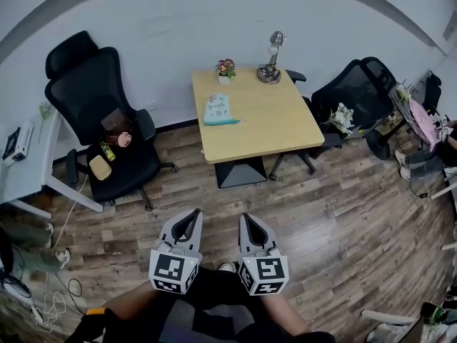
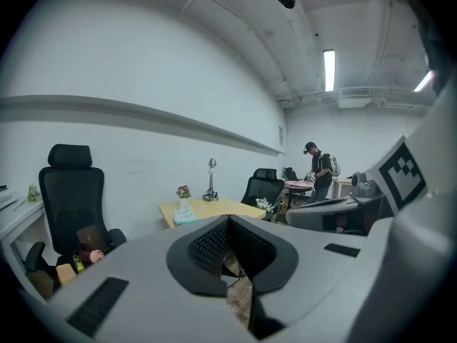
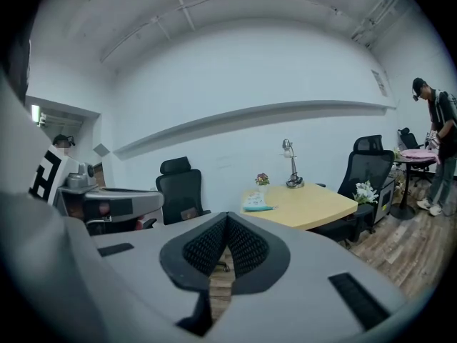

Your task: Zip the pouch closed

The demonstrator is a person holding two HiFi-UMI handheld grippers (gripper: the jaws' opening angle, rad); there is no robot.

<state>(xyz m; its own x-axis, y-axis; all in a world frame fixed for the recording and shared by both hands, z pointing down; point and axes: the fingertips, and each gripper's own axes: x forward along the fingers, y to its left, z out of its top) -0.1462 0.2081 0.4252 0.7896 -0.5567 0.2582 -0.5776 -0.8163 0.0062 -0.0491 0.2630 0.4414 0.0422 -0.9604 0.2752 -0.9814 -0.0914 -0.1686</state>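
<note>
A light teal pouch (image 1: 220, 110) lies flat on the left part of a wooden table (image 1: 271, 123), far ahead of both grippers. It also shows small in the left gripper view as the pouch (image 2: 184, 214) and in the right gripper view as the pouch (image 3: 255, 204). My left gripper (image 1: 193, 216) and right gripper (image 1: 246, 220) hang side by side above the wooden floor, well short of the table. Both have their jaws pressed together with nothing between them.
A small flower pot (image 1: 226, 69) and a silver lamp (image 1: 271, 63) stand at the table's far edge. A black office chair (image 1: 107, 131) with small items on its seat stands left, another black chair (image 1: 353, 95) right. A white desk (image 1: 25, 163) is at far left. A person (image 2: 321, 170) stands at a distance.
</note>
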